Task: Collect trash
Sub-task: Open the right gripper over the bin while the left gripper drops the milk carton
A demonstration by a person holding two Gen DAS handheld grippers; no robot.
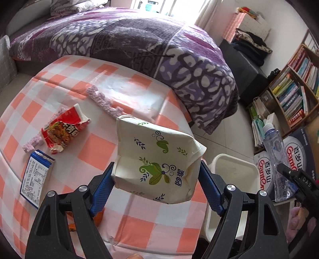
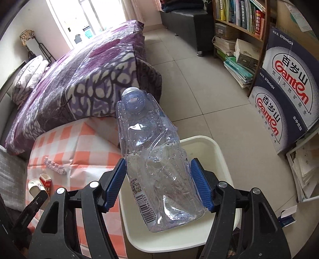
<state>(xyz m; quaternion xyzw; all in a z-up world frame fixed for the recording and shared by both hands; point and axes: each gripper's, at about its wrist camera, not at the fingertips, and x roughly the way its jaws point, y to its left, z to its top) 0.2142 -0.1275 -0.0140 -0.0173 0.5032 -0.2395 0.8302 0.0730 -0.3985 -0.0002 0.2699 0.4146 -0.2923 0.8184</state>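
Note:
My left gripper (image 1: 156,175) is shut on a cream tissue pack (image 1: 157,159) with green leaf print and holds it above the checked table's right edge. My right gripper (image 2: 158,177) is shut on a crushed clear plastic bottle (image 2: 157,159), neck pointing away, above the white bin (image 2: 217,147). The bin also shows in the left wrist view (image 1: 235,169), on the floor right of the table. The bottle (image 1: 276,155) and right gripper (image 1: 287,173) appear there too. A red snack wrapper (image 1: 63,129) and a blue-white carton (image 1: 35,177) lie on the table.
The table has an orange-and-white checked cloth (image 1: 95,151) with a lilac knitted strip (image 1: 103,101) on it. A bed with a purple blanket (image 1: 139,43) is behind. Ganten water boxes (image 2: 287,93) and a bookshelf (image 2: 239,18) stand to the right on the tiled floor.

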